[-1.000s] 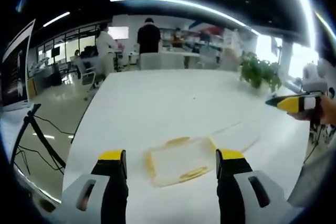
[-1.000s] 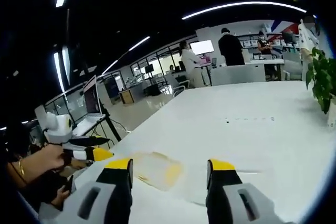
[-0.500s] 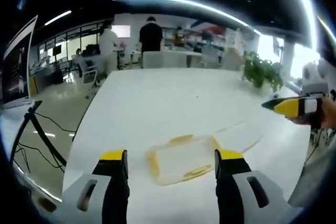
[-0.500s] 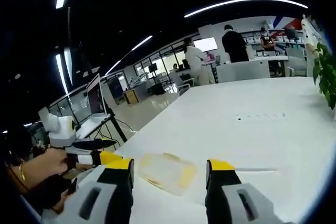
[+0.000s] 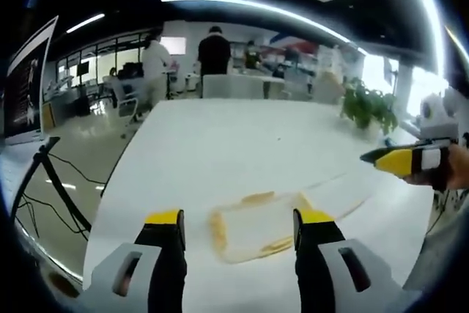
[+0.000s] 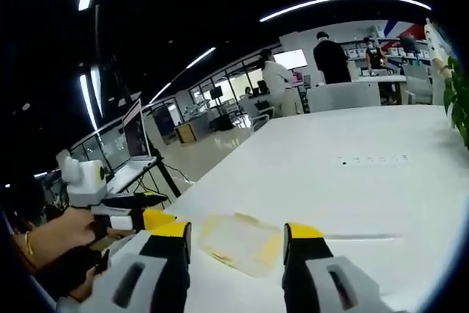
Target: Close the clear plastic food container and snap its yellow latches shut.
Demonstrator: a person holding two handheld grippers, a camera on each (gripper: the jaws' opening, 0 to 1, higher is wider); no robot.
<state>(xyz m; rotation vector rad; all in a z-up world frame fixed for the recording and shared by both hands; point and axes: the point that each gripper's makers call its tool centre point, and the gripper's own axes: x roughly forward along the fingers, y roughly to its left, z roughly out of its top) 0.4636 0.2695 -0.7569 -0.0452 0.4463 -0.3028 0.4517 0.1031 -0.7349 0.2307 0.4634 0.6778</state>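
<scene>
Spread wide, both grippers (image 5: 238,219) (image 6: 237,232) hover above the container (image 5: 256,226); a hasty push could skid it along the table (image 5: 220,144).

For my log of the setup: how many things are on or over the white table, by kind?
Clear container with yellow latches: 1
Clear lid lying beside it: 1
Left gripper: 1
Right gripper: 1
Potted plant: 1
Total: 5
</scene>
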